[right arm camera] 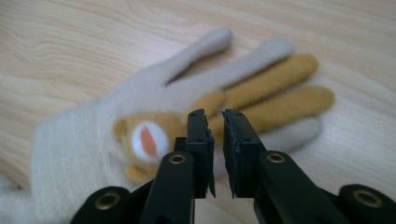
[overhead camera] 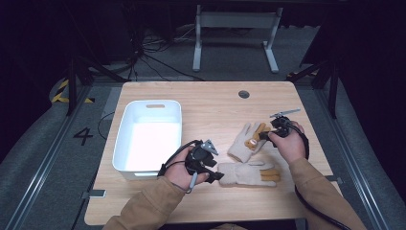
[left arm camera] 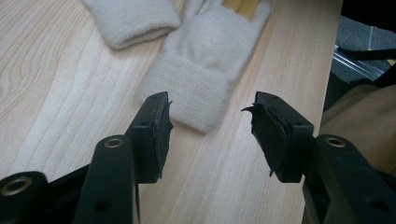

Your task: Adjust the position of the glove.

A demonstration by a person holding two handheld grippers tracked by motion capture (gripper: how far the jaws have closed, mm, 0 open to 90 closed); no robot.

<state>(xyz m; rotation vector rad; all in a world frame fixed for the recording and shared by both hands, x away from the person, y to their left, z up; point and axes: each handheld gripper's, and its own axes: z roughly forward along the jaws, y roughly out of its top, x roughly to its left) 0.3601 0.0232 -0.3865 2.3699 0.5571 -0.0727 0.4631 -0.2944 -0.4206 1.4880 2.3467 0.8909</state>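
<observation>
At far left on the table, the white bin [overhead camera: 148, 136] waits. My left gripper [overhead camera: 218, 175] hangs half open, empty, at the cuff of the near glove [overhead camera: 246, 173]. My right gripper [right arm camera: 214, 140], nearly closed on nothing, hovers over the far glove [overhead camera: 246, 141]. Risk: narrow jaws may snag loose knit and drag that glove.

Your bin [overhead camera: 148, 136] sits left on the table [overhead camera: 210, 103]. Two gloves lie right of it: one [overhead camera: 246, 140] farther, one [overhead camera: 249, 174] nearer. Your left gripper [overhead camera: 218, 175] is at the near glove's cuff, your right gripper [overhead camera: 262, 136] over the far glove.
</observation>
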